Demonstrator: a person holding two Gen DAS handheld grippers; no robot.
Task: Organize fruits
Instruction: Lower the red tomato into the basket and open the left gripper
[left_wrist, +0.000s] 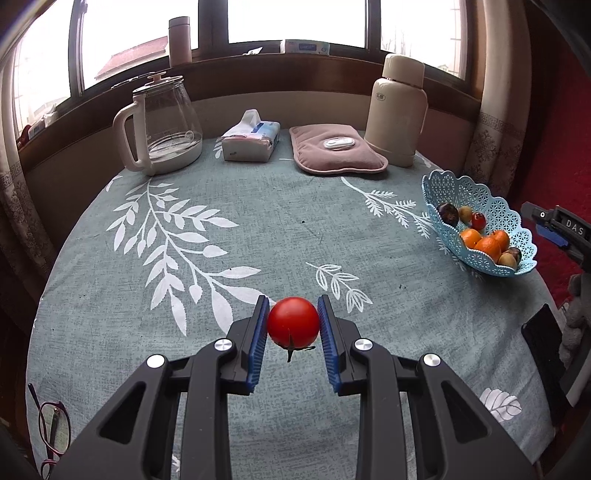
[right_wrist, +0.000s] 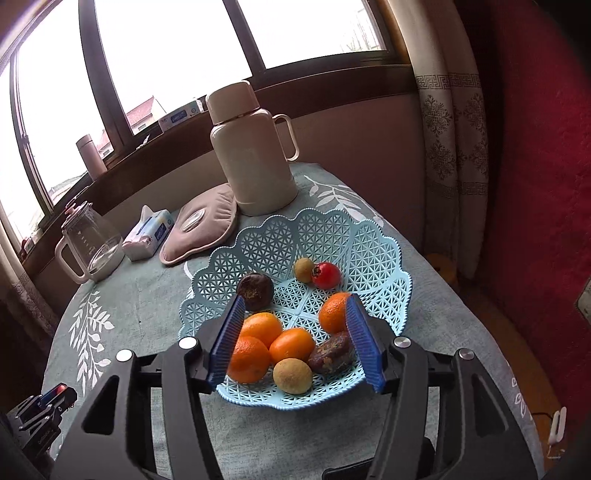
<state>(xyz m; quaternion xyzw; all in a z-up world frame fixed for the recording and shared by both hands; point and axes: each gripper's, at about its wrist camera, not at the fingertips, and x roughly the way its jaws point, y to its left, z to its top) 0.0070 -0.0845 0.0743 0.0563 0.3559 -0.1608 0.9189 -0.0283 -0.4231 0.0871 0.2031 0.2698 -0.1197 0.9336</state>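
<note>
My left gripper (left_wrist: 293, 317) is shut on a red tomato (left_wrist: 293, 322), held above the teal tablecloth with its stem pointing down. A light blue lattice basket (left_wrist: 458, 188) sits at the table's right edge, holding several oranges, dark passion fruits, yellowish fruits and a small red tomato. In the right wrist view my right gripper (right_wrist: 295, 325) hangs open over the near half of the basket (right_wrist: 369, 243), nothing pressed between its blue pads. Below it lie oranges (right_wrist: 291, 345), a dark passion fruit (right_wrist: 330, 352) and a yellowish fruit (right_wrist: 291, 376). Further back are another passion fruit (right_wrist: 255, 290) and the small tomato (right_wrist: 325, 275).
Along the back of the round table stand a glass kettle (left_wrist: 162, 125), a tissue pack (left_wrist: 251, 138), a pink warmer pad (left_wrist: 336, 151) and a cream thermos (left_wrist: 397, 110). Glasses (left_wrist: 53, 428) lie at the near left edge. A red wall is on the right.
</note>
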